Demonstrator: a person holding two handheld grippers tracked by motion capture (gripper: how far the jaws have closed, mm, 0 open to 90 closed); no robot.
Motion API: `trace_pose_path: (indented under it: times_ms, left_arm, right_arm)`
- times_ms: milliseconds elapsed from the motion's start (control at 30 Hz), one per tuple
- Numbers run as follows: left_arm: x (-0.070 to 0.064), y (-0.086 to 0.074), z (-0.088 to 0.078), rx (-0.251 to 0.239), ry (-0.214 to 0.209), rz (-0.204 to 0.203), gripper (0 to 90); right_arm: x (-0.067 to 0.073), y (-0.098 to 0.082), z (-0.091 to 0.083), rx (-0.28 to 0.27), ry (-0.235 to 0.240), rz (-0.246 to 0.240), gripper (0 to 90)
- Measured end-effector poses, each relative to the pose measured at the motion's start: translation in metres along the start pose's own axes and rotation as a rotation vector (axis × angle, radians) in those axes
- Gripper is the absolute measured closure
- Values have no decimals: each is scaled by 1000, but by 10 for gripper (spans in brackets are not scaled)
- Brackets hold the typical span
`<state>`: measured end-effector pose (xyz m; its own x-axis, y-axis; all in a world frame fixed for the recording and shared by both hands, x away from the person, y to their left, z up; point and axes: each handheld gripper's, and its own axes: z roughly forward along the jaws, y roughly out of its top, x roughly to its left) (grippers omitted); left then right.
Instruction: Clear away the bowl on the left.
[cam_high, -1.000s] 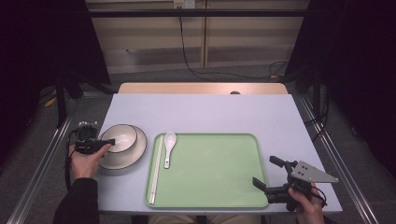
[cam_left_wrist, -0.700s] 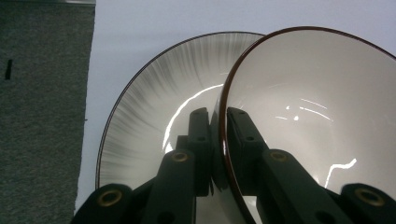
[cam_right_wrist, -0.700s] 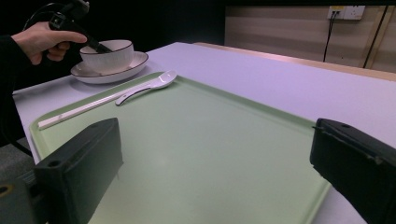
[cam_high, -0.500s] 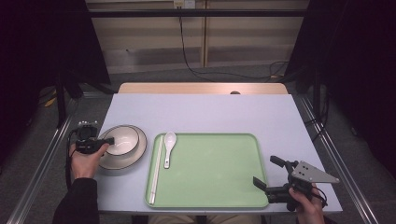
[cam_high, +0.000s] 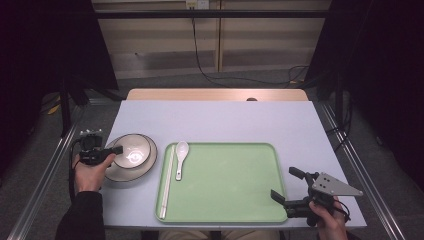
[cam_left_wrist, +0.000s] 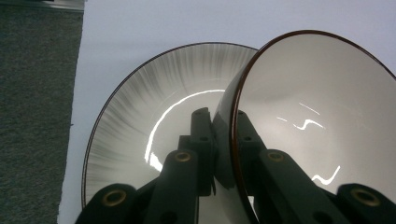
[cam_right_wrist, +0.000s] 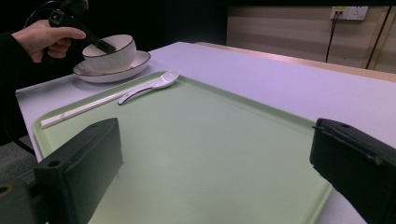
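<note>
Left claw clamped; right claw agape.

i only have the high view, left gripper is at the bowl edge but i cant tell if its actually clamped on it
Observer: Yes. In the left gripper view, the left gripper is shut on the rim of the white bowl with the dark brown rim, one jaw inside and one outside.
Operator: is the bowl sitting flat on the plate
Observer: No. That view shows the bowl tilted above the grey streaked round plate.
Operator: and the right gripper, open or shut
Observer: Open. The right gripper view shows the right gripper with jaws wide apart over the pale green plastic tray, nothing between them.
</note>
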<state>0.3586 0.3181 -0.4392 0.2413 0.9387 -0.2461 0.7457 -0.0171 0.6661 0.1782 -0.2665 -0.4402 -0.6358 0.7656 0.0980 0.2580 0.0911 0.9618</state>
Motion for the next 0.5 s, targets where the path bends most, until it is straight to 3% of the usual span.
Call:
trace_pose_path:
  times_ms: [300,333,400,433,500]
  left_arm:
    - [-2,1,-3,-7,4,6,824]
    - [-4,0,-3,-22,6,-14,823]
    - [-2,1,-5,-18,-3,-5,823]
    - [-3,1,-5,-31,-2,-22,823]
    - [-3,1,-8,-30,-1,-8,823]
  right_arm:
    - [0,0,0,0,3,1,21]
    - [0,0,0,0,3,1,21]
    - [0,0,0,-1,2,4,21]
    - [0,0,0,0,3,1,21]
    - [0,0,0,-1,3,1,21]
